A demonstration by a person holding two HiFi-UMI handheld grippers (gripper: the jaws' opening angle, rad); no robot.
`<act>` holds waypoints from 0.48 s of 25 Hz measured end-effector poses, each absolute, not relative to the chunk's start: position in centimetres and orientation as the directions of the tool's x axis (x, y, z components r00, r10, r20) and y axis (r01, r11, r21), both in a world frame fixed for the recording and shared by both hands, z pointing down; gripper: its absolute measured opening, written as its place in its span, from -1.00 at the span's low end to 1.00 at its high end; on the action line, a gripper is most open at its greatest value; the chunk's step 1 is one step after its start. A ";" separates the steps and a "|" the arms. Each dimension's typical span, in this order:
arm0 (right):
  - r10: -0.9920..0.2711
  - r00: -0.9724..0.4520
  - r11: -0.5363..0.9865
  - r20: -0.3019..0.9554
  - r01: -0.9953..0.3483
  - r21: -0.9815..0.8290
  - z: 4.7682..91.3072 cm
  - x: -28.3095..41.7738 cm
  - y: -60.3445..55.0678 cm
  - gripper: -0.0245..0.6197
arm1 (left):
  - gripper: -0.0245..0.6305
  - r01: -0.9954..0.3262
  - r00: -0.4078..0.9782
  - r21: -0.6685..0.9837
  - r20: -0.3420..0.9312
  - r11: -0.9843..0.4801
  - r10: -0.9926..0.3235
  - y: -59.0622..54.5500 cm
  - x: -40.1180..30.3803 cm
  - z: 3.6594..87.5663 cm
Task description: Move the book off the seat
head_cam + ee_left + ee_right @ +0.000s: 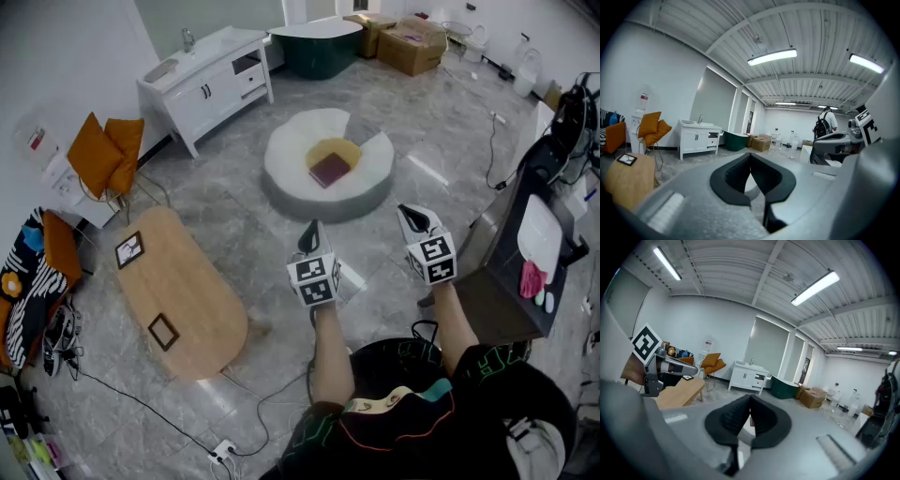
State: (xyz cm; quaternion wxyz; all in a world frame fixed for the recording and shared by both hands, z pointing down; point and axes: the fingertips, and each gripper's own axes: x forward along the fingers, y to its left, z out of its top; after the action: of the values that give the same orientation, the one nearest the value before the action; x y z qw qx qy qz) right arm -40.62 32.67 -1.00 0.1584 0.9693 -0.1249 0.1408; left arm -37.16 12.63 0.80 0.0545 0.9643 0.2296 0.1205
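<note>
In the upper middle of the head view, a single dark red book (330, 170) lies flat on the yellow centre of a single round white seat (286, 159), with nothing else on it. Below it, in the middle of the frame, are two claws. The left claw (311, 232) and the right claw (411, 216) both have their jaws pressed together with nothing between them, and both are well apart from the seat. The step in hand looks like the approach, with the book not yet touched. To do it well, I would spread one claw's jaws before it gets to the seat, then bring it in low toward the book's nearer edge rather than straight down on the cover. The cushion probably gives a little, so pressing one jaw into it beside the edge should let that jaw slip under. Closing on the spine side would keep the pages from fanning out. The other claw can steady the far edge or stay clear. Once it is lifted, the wooden surface (192, 300) at the lower left looks like a fair place to set the book down. Two small framed squares (129, 249) lie on it, so there is bare wood between them. Elsewhere there are two cardboard boxes (411, 44) at the top, one white cabinet (211, 80) at the upper left, one dark green tub (319, 47) and two orange cushions (108, 150).
</note>
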 end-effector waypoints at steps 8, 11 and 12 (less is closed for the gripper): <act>-0.196 0.946 -0.926 0.259 -0.265 0.268 -2.2 -41.8 34.6 -0.91 | -0.89 0.474 0.844 0.160 0.196 -0.866 0.499 16.6 -37.7 0.6; -0.181 0.942 -0.932 0.281 -0.256 0.258 -1.5 -42.0 35.9 -0.91 | -0.89 0.492 0.823 0.192 0.217 -0.849 0.525 18.8 -37.1 1.3; -0.175 0.944 -0.936 0.281 -0.248 0.250 -1.3 -42.2 36.4 -0.91 | -0.89 0.502 0.815 0.193 0.220 -0.843 0.536 19.6 -37.0 1.5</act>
State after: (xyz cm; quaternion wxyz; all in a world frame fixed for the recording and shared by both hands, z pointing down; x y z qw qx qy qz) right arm -42.17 36.37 -1.32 0.1423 0.9755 -0.1083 0.1283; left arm -36.96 19.64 1.46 0.0632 0.9506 0.2728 0.1339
